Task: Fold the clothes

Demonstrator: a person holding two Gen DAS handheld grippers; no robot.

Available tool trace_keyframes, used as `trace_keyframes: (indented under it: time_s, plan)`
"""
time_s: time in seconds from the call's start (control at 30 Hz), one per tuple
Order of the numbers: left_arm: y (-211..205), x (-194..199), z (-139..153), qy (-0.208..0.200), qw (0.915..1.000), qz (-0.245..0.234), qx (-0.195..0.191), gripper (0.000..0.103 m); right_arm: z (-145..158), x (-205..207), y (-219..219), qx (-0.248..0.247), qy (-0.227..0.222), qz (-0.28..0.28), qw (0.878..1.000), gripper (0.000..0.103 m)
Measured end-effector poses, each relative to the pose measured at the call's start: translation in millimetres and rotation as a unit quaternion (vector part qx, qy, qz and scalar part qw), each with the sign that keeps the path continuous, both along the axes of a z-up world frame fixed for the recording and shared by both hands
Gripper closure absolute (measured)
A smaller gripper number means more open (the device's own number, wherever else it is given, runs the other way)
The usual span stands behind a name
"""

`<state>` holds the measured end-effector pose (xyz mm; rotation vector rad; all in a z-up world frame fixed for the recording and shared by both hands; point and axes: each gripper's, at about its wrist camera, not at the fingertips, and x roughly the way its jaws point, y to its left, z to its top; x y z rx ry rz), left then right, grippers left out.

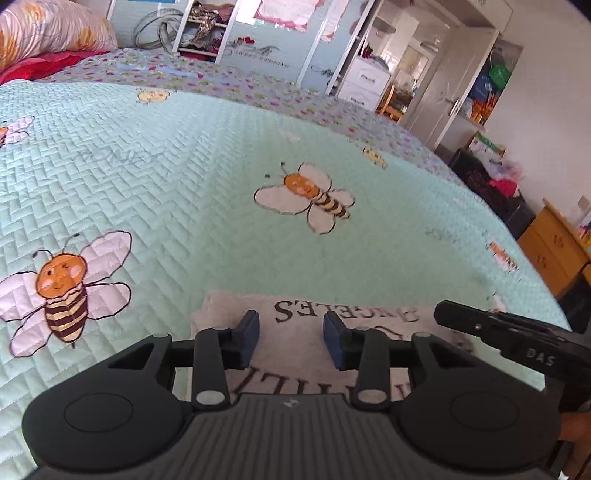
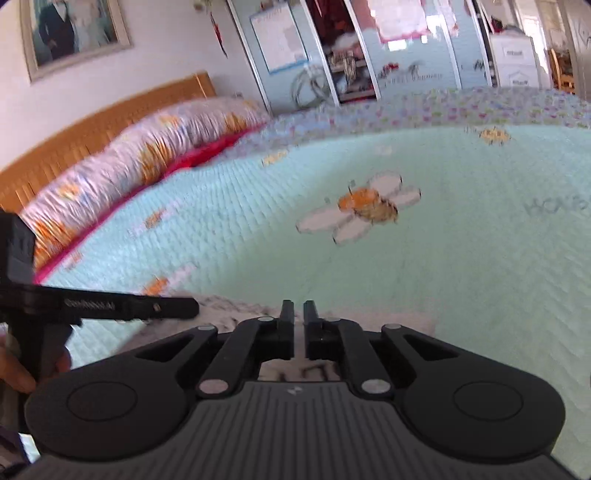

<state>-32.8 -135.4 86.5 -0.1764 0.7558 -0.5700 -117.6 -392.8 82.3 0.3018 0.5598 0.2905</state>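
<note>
folded garment on bee quilt — pillow well apart.

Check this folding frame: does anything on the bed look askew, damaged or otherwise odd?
Nothing stands out. The white lettered garment lies folded flat on the bee-print quilt, edges fairly square. Neither the left claw nor the right claw holds any cloth.

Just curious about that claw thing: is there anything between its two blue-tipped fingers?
Nothing is gripped. In the left wrist view the left gripper stands open, and through the gap shows only the folded white garment with dark lettering, lying on the bee-patterned bedspread.
</note>
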Motion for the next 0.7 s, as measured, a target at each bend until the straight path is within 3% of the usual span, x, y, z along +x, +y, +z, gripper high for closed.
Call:
trace_keyframes:
  time_s: [0.07,0.1,0.2,0.27,0.3,0.4,0.53,0.63,0.7]
  plan:
    - [-6,-18,2,-0.014,0.9993,-0.028,0.019,0.058,7,-14,10,0.026,-0.002,0.042,0.999,0.093]
    - [-10,-24,-5,-0.018,0.9984,-0.032,0.043,0.056,5,-19,19,0.017,0.002,0.060,0.998,0.091]
    - [-19,-35,-26,-0.029,0.9945,-0.040,0.092,0.053,-22,-24,50,-0.061,0.039,0.102,0.992,0.087]
    - [-21,-40,-33,-0.043,0.9923,-0.043,0.108,0.051,-38,-33,68,-0.136,0.020,0.118,0.983,0.088]
    - [-21,-41,-32,-0.045,0.9922,-0.042,0.108,0.051,-38,-36,71,-0.147,0.012,0.115,0.982,0.088]
    - [-11,-42,-22,-0.031,0.9948,-0.028,0.092,0.052,-23,-39,68,-0.126,0.019,0.102,0.987,0.087]
    - [-7,-66,-11,-0.060,0.9924,-0.039,0.101,0.052,-2,-67,55,-0.083,-0.014,0.089,0.992,0.086]
    - [-18,-73,-26,-0.060,0.9858,-0.054,0.147,0.050,-18,-70,55,-0.100,0.018,0.078,0.992,0.085]
    - [-14,-72,-26,-0.055,0.9878,-0.043,0.139,0.048,-30,-69,53,-0.103,0.033,0.071,0.992,0.085]
